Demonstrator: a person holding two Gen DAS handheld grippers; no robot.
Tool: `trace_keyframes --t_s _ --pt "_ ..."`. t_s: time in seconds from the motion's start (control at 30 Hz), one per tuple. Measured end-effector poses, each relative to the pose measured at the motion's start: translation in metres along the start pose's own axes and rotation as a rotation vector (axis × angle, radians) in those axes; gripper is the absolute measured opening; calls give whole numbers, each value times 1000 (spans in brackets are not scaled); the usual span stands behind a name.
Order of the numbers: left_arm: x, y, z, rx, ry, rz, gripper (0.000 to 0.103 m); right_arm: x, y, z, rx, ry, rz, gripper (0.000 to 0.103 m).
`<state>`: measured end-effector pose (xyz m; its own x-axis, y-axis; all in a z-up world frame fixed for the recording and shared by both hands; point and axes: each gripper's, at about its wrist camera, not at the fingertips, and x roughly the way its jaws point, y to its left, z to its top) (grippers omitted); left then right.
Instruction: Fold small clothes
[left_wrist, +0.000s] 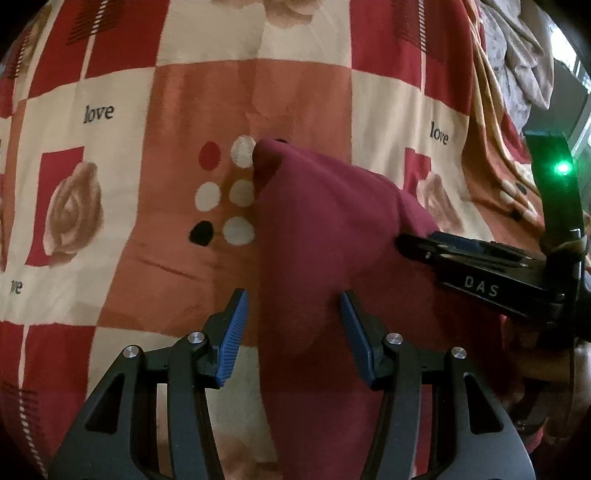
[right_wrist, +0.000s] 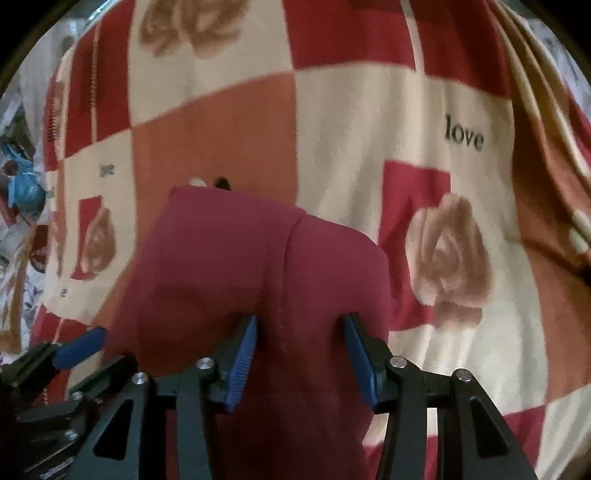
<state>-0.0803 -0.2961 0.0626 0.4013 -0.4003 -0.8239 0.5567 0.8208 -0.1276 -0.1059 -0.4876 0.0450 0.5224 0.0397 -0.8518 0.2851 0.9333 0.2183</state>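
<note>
At the far left, in the right wrist view, a blurred heap of blue and white clutter (right_wrist: 20, 192) lies beyond the edge of the soft patchwork bedspread of red, cream and orange squares (left_wrist: 306, 92), printed with beige roses and the word "love". Toward the left of the left wrist view, the orange middle square carries two columns of printed dots (left_wrist: 225, 192), cream, red and black.

Just right of those dots lies the small maroon cloth garment (left_wrist: 314, 229), folded into a long shape that runs from the dots back toward both cameras, with a seam down its length in the right wrist view. The left gripper (left_wrist: 293, 336) stands half open with the garment's left edge between its blue ribbed pads; neither pad presses on it. The right gripper (right_wrist: 301, 354) also stands half open astride the garment near the seam, its pads apart from the cloth.

At the far right of the left wrist view, crumpled pale patterned fabric (left_wrist: 524, 70) is heaped past the bedspread's edge.
</note>
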Motion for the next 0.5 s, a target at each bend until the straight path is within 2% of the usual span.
trace_keyframes --t_s 0.23,0.37,0.47,0.5 --pt "-1 1 -1 -9 2 -10 53 -18 -11 -5 25 -10 36 51" --pt "-5 5 -2 -22 5 -39 53 -44 -23 -23 81 -39 72 74" --pt "-6 11 -2 -53 26 -93 59 -52 -34 -36 116 -17 113 75" --pt "-6 15 -3 -69 36 -124 65 -52 -39 -41 133 -7 136 75"
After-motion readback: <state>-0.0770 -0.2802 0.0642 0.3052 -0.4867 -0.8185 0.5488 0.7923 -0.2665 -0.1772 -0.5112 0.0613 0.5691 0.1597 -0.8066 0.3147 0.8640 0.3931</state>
